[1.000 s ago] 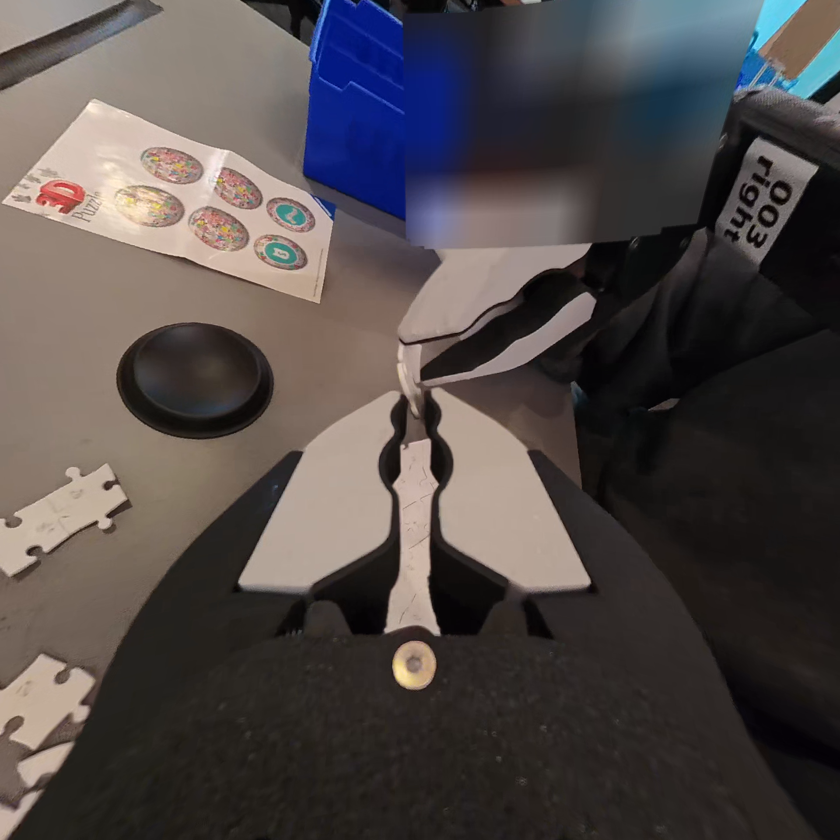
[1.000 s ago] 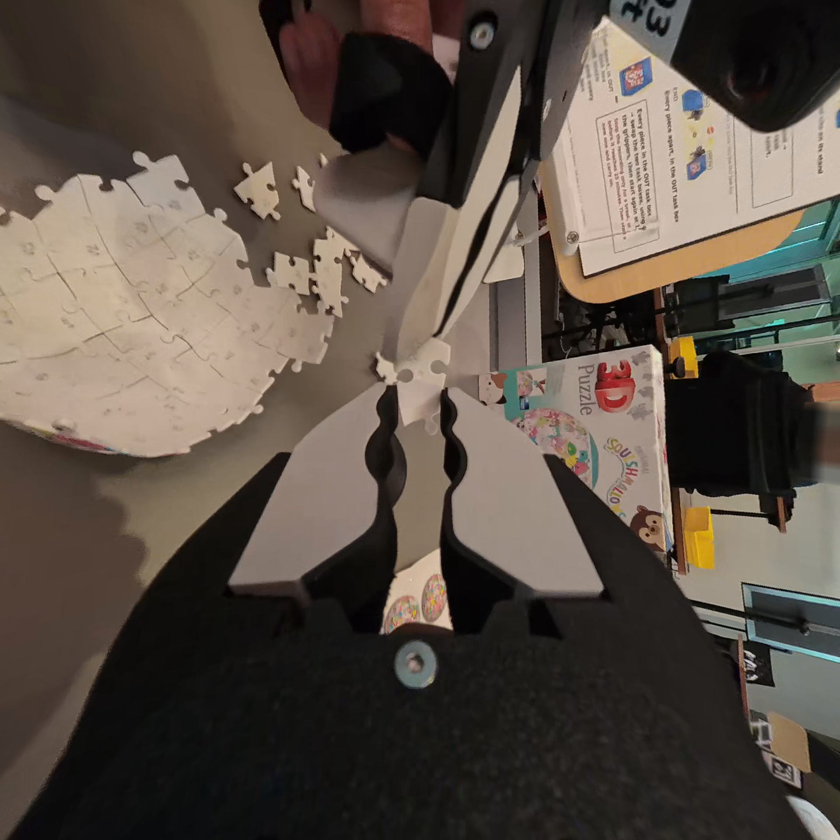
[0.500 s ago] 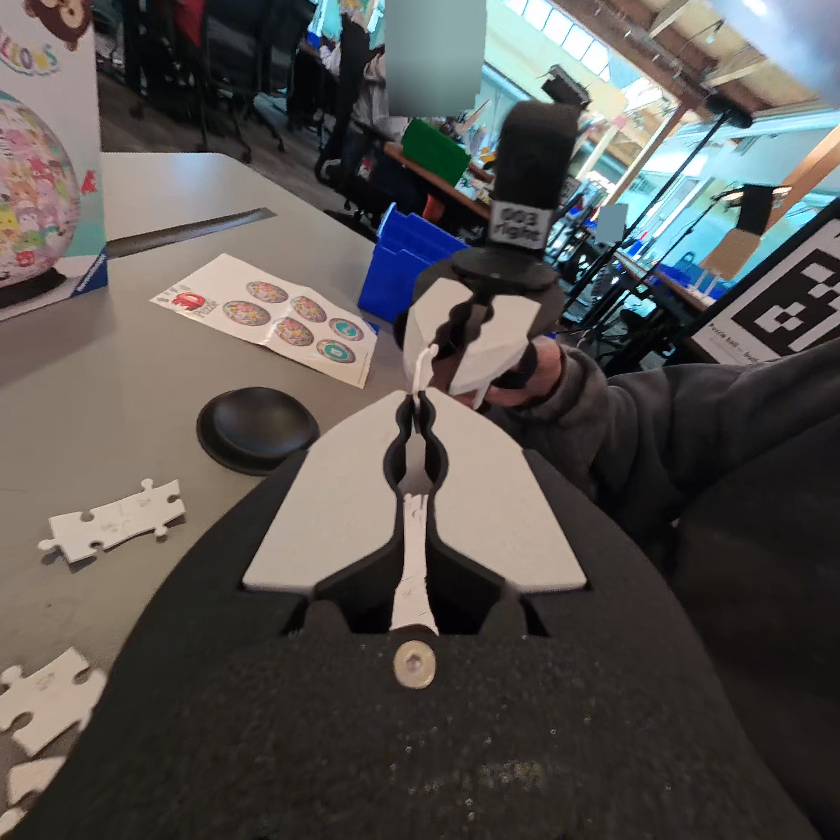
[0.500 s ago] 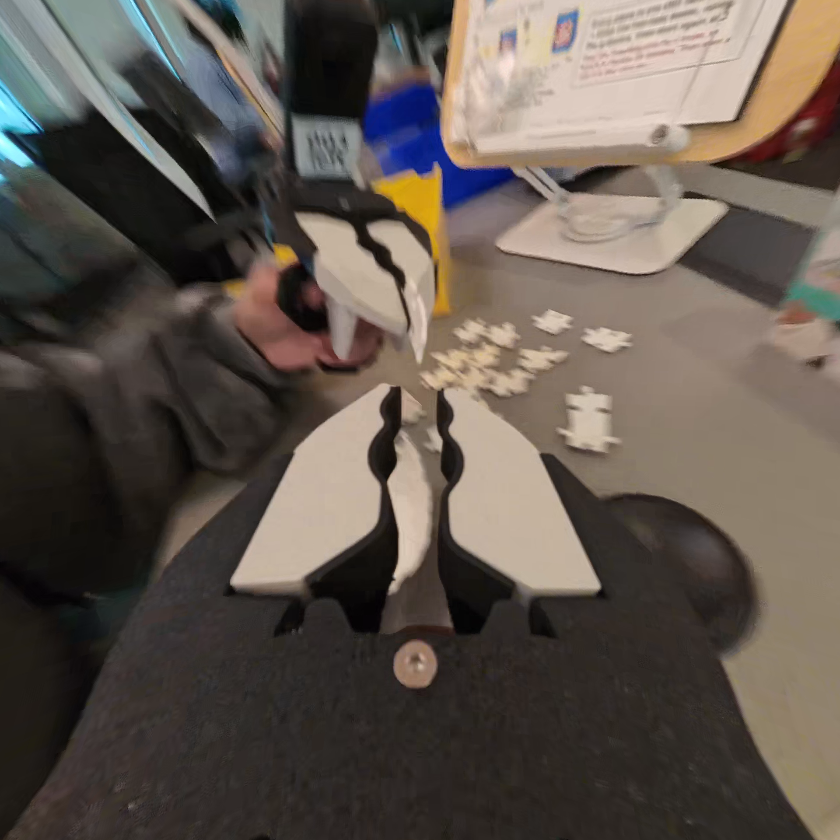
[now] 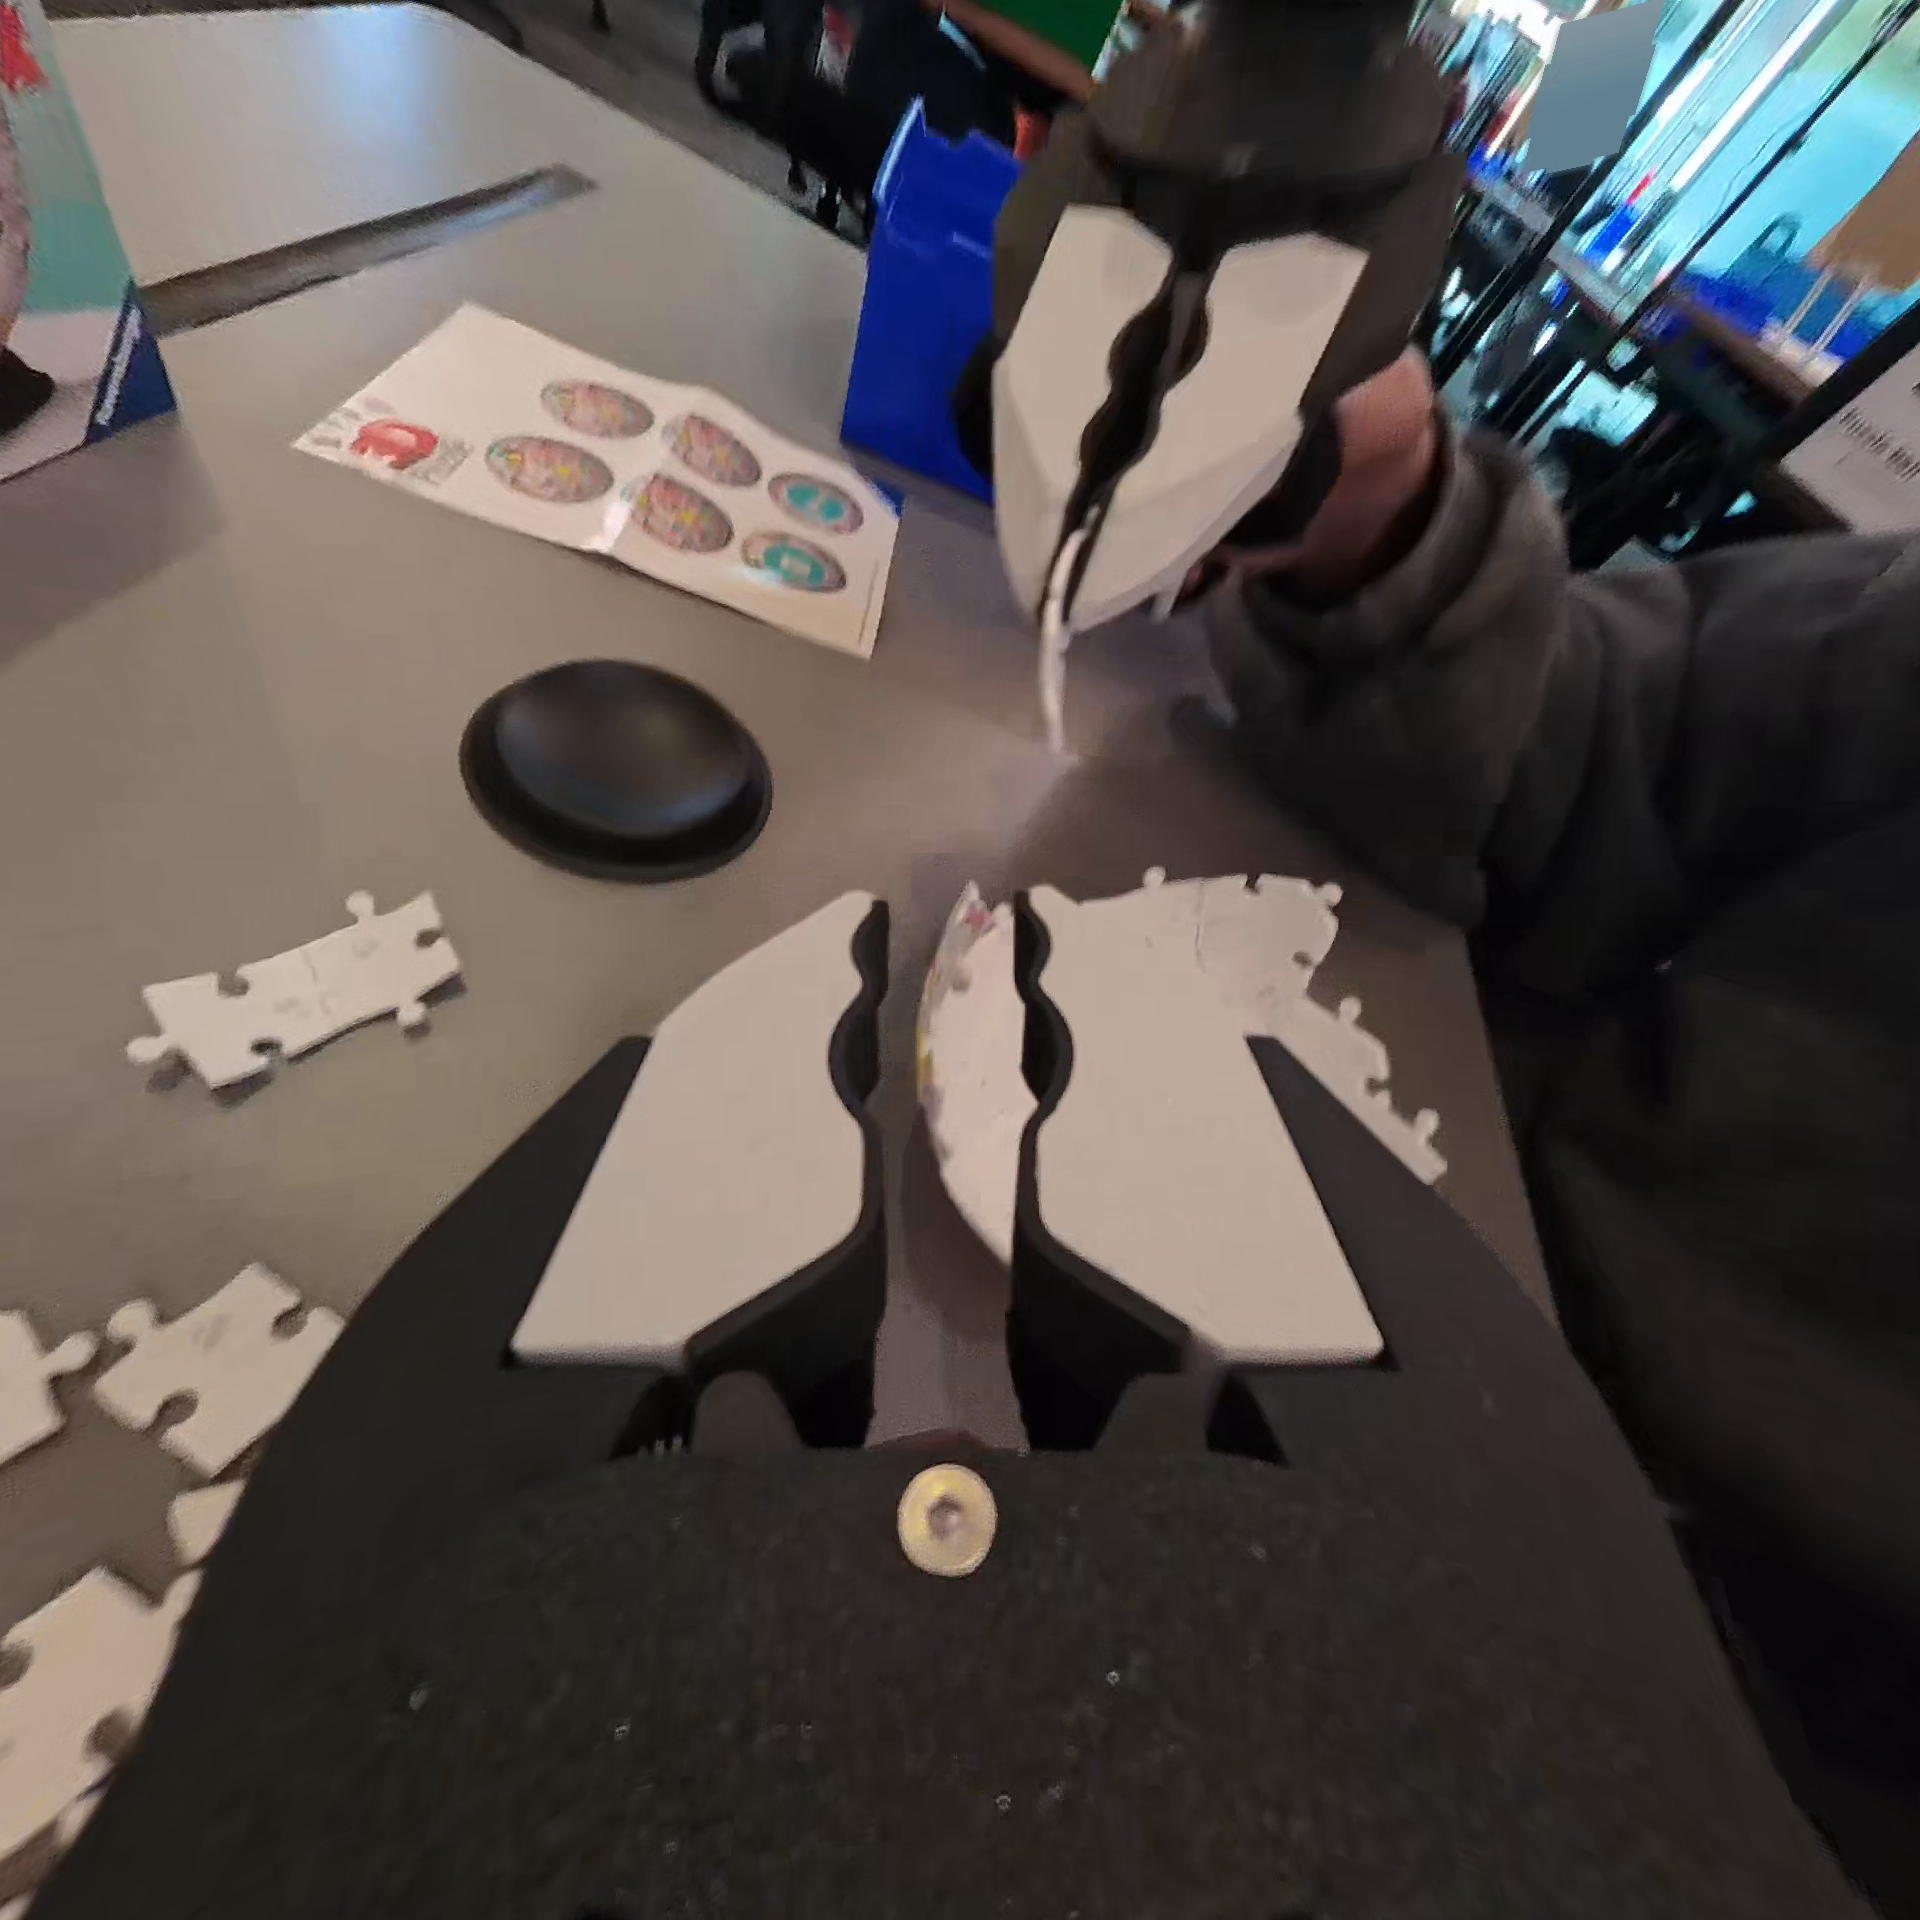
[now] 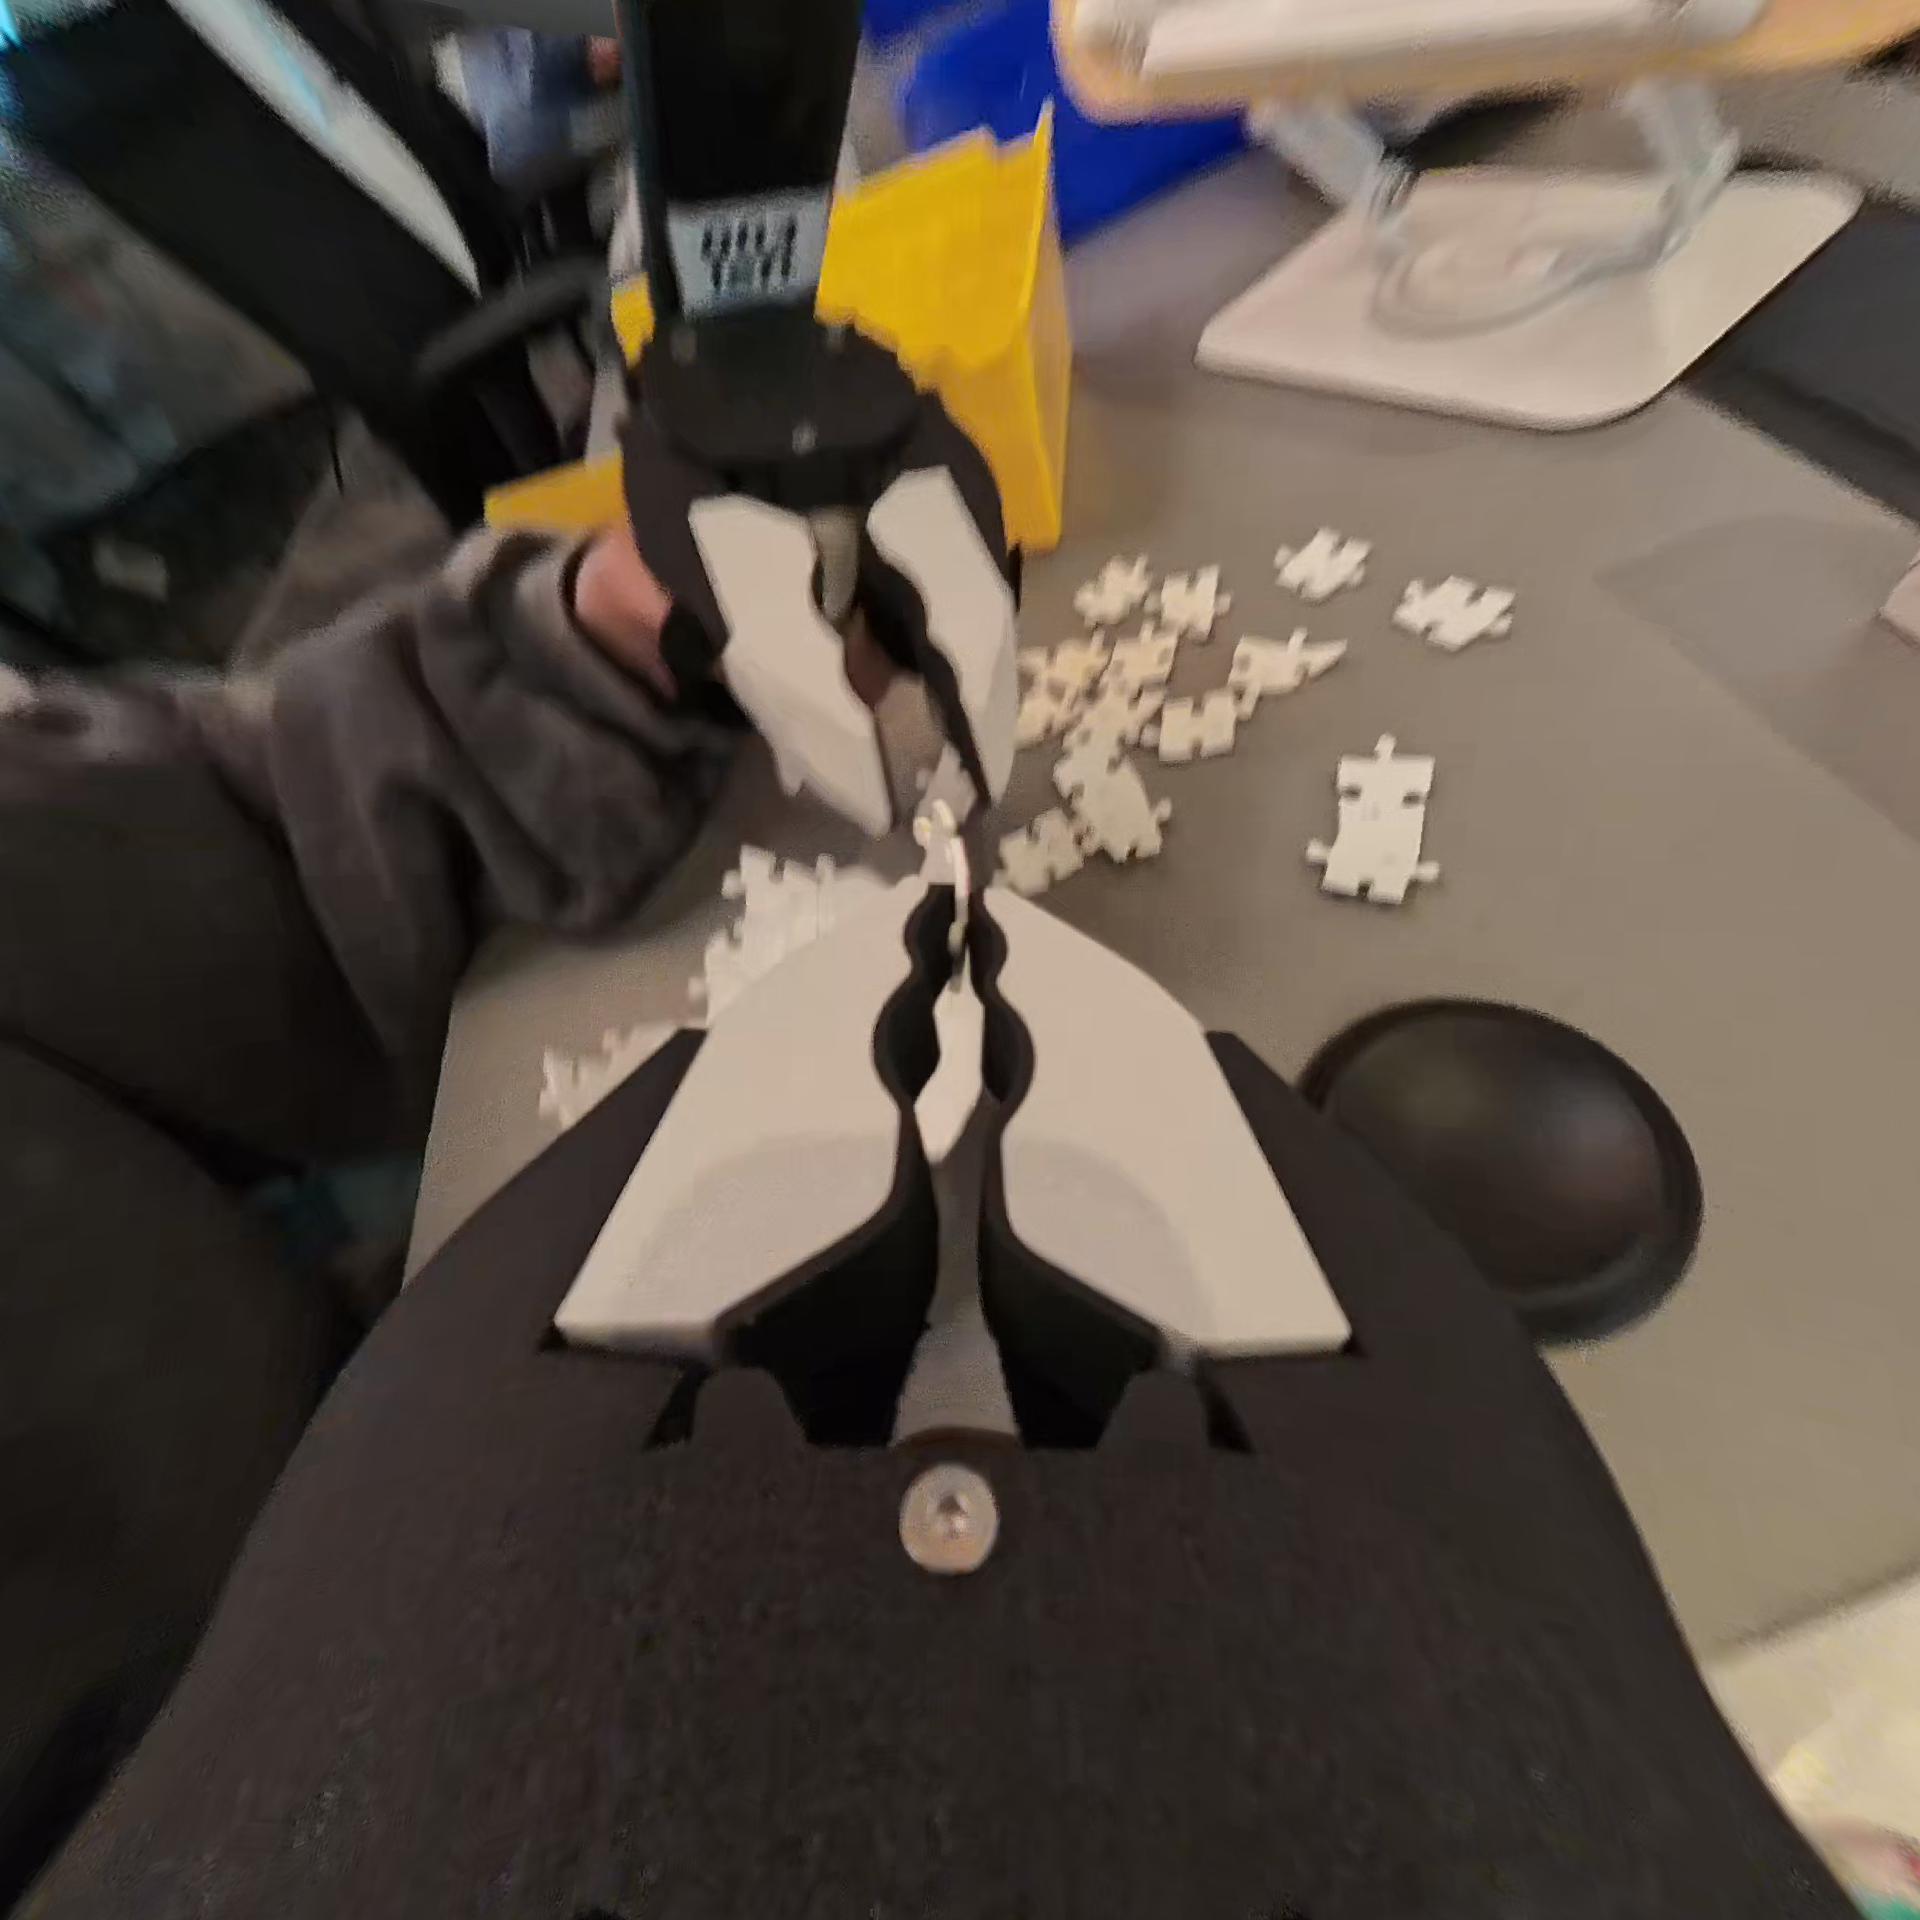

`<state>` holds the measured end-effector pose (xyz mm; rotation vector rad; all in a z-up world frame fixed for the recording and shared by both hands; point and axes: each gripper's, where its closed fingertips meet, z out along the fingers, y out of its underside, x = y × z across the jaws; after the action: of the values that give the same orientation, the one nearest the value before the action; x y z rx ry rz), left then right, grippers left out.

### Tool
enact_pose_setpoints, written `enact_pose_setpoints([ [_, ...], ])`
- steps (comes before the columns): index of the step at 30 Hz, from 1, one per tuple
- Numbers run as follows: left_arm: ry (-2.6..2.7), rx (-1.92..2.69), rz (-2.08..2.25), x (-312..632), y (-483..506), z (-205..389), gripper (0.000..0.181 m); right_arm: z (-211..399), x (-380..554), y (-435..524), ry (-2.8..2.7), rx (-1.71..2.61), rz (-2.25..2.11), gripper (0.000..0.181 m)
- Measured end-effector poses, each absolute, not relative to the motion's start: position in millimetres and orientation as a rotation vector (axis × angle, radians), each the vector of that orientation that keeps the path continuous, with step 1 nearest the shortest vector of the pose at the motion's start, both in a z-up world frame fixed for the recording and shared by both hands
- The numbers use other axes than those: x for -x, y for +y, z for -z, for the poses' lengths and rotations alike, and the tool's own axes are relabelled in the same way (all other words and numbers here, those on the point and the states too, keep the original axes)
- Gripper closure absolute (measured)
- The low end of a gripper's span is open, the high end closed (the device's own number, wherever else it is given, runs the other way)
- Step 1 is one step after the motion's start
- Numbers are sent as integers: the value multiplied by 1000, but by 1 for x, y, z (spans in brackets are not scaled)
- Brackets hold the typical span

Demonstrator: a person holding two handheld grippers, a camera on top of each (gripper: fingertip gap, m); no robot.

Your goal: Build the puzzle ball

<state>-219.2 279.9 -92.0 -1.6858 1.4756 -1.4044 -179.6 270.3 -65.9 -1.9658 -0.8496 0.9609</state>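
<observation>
Puzzle piece (image 6: 951,883) now pinched in right tongs (image 6: 954,914), left tongs (image 5: 951,914) released, parted since earlier.

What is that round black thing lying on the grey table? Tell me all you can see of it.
The round black dish looks like smooth, slightly glossy plastic: a shallow hollow ringed by a flat rim. It sits flat and empty on the grey table, with nothing touching it. A picture leaflet lies beyond it, and joined white puzzle pieces lie nearer. In the right wrist view it is blurred.
</observation>
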Motion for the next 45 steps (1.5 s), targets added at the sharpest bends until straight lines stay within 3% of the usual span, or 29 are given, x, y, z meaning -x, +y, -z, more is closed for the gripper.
enact_pose_setpoints([
  [8,1731,1723,1153,220,267,128,155,98,178,252,-1313,2178,-528,179],
  [13,1753,1751,1135,212,266,138,155,117,184,257,-1304,2209,-463,179],
  [20,1769,1746,1093,210,265,139,177,130,188,257,-1349,2263,-349,178],
  [45,1784,1718,957,210,267,142,179,131,186,253,-1403,2534,-34,179],
])
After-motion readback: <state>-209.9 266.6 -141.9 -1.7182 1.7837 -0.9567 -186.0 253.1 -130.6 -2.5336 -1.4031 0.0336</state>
